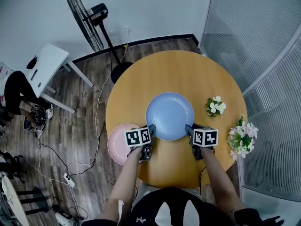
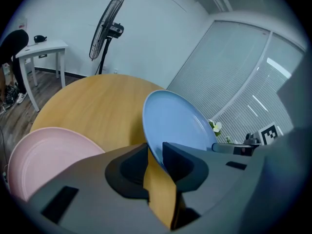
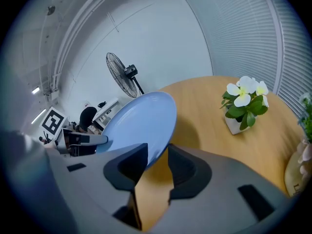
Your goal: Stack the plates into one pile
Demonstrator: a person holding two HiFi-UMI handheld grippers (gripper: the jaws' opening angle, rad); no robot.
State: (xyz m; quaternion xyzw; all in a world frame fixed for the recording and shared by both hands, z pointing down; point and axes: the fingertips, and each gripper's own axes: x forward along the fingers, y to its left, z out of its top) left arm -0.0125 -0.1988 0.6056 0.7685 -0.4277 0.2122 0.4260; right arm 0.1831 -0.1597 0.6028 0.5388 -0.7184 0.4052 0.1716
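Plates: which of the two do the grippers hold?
The blue plate: left gripper and right gripper clamp its rim; the pink plate lies free on the table.

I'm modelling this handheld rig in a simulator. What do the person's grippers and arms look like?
The left gripper and right gripper match: matte grey moulded bodies with black recesses at the jaws. Each carries a white cube printed with black square markers. No cables show. The forearms are bare; the person wears a black top with a white print.
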